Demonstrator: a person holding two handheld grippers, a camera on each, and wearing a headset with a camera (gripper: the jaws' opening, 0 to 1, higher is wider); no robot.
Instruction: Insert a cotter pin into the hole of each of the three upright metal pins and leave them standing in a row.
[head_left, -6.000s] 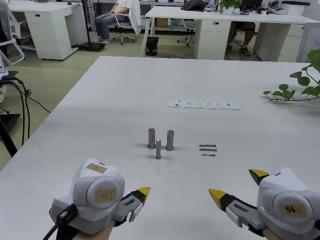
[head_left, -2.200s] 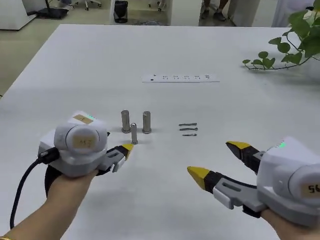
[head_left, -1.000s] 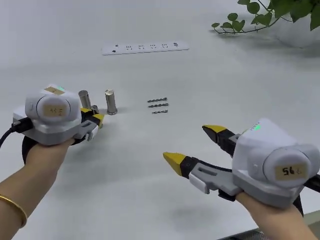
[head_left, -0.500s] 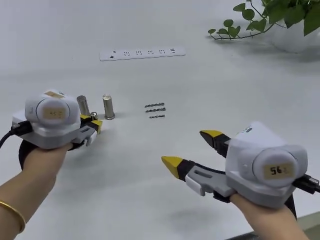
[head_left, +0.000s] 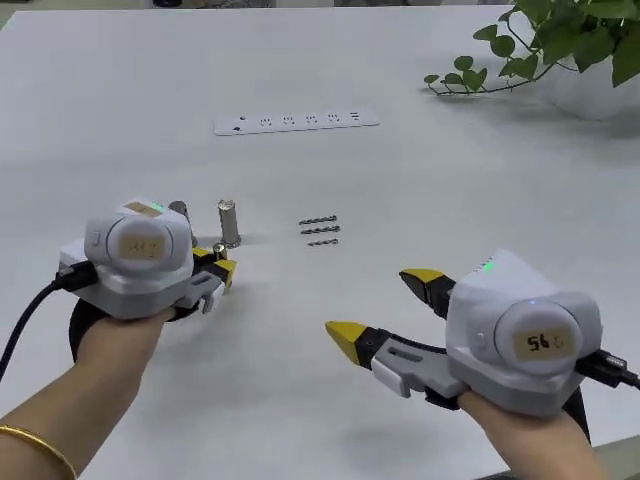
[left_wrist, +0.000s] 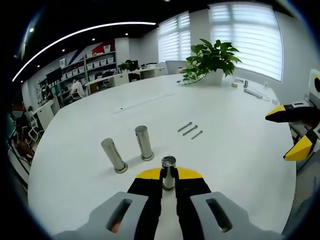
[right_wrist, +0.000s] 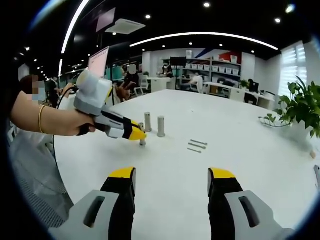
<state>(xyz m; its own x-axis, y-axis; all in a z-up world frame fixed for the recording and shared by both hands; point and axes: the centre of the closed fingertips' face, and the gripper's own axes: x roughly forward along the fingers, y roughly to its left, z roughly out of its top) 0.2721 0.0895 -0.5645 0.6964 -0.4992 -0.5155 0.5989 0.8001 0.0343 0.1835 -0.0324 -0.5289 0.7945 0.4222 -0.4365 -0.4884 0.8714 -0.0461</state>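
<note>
A smooth white table (head_left: 480, 170) spreads across the head view; a white power strip (head_left: 297, 121) lies flat toward its far side, and a leafy plant (head_left: 560, 30) trails over the far right corner.

The left gripper (left_wrist: 169, 176) sits low near the table, its yellow-tipped jaws drawn narrow around the front metal pin (left_wrist: 168, 172), which stands upright between them; in the head view this gripper is at the left, with a black cable (head_left: 25, 325) running off its back.

The two back metal pins (left_wrist: 144, 142) stand upright just beyond, near each other but apart; one is partly hidden behind the left gripper's body in the head view.

Three cotter pins (head_left: 320, 230) lie side by side on the table to the right of the metal pins, well apart from both grippers.

The right gripper (head_left: 383, 302) hovers over bare table nearer the person, jaws spread wide with nothing between them.

The room is an open office: slatted window blinds (left_wrist: 245, 35) stand behind the plant; shelves (right_wrist: 220, 70) line a far wall; a curved light strip (right_wrist: 200, 36) crosses a dark ceiling; other desks (right_wrist: 162, 82) stand beyond the table; the hand on the left gripper wears a gold bangle (right_wrist: 41, 117).
</note>
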